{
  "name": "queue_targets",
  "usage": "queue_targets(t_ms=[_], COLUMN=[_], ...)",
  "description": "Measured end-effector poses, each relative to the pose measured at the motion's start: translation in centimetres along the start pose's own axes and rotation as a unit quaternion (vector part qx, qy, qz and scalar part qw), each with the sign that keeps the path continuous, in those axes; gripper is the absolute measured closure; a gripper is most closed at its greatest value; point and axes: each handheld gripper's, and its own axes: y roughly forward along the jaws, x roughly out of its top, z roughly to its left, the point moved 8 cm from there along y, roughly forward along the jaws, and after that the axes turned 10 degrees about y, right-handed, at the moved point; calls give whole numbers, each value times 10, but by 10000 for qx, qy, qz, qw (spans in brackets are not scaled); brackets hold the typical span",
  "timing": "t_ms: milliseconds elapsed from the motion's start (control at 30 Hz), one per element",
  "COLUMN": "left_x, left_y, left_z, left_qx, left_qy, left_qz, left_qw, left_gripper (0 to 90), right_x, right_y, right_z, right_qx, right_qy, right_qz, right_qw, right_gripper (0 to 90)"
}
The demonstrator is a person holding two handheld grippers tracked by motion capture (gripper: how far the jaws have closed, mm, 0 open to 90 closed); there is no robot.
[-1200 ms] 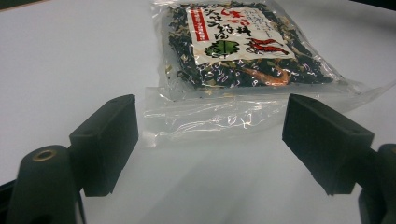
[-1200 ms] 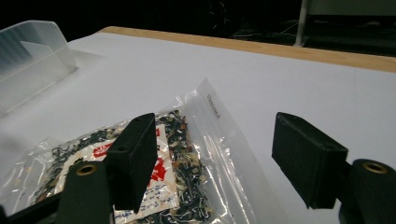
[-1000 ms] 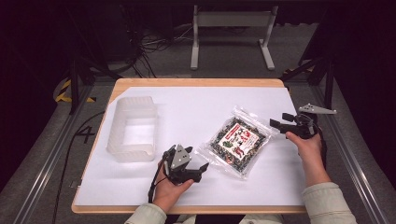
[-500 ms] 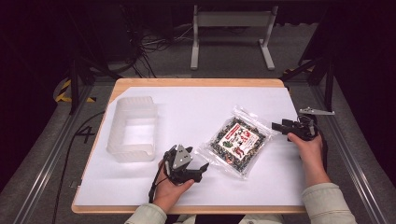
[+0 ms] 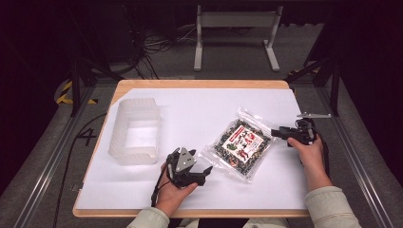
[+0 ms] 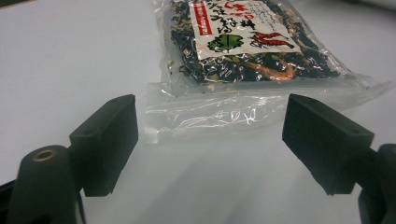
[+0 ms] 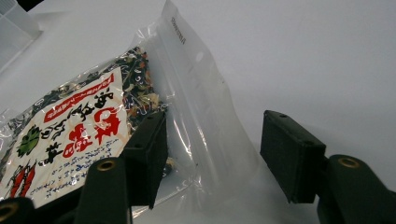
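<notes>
A clear snack bag (image 5: 241, 148) lies flat on the white table (image 5: 199, 114), long axis running diagonally between both grippers. Right gripper (image 7: 212, 156) – jaws spread, empty – straddles the bag's clear sealed edge; left gripper (image 6: 208, 140), also released, sits just short of the opposite end

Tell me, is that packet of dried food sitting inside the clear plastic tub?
No, the dried-food packet lies flat on the white table, apart from the clear plastic tub to its left.
</notes>
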Motion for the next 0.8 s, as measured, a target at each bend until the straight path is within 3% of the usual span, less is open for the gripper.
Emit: queue_targets(t_ms=[233, 367, 433, 567, 600, 700, 800], left_x=[0, 0, 0, 0, 0, 0, 0], left_y=[0, 0, 0, 0, 0, 0, 0], left_z=[0, 0, 0, 0, 0, 0, -1], left_qx=[-11, -10, -8, -9, -12, -7, -10], left_qy=[17, 27, 16, 13, 27, 48, 46], left_qz=[14, 17, 33, 44, 59, 77, 81], left_qw=[10000, 10000, 10000, 10000, 10000, 10000, 10000], left_gripper=[195, 193, 192, 192, 193, 193, 193], right_x=[-4, -6, -8, -7, -7, -6, -6], right_y=[5, 7, 6, 4, 3, 1, 0], right_z=[1, 4, 7, 9, 9, 10, 13], right_qx=[45, 170, 180, 128, 95, 40, -53], right_qy=[25, 58, -58, -145, -202, -299, -437], right_qz=[147, 247, 302, 298, 258, 243, 224], right_qw=[9999, 9995, 9994, 9994, 9994, 9992, 9988], right_gripper=[482, 579, 686, 771, 842, 898, 900])
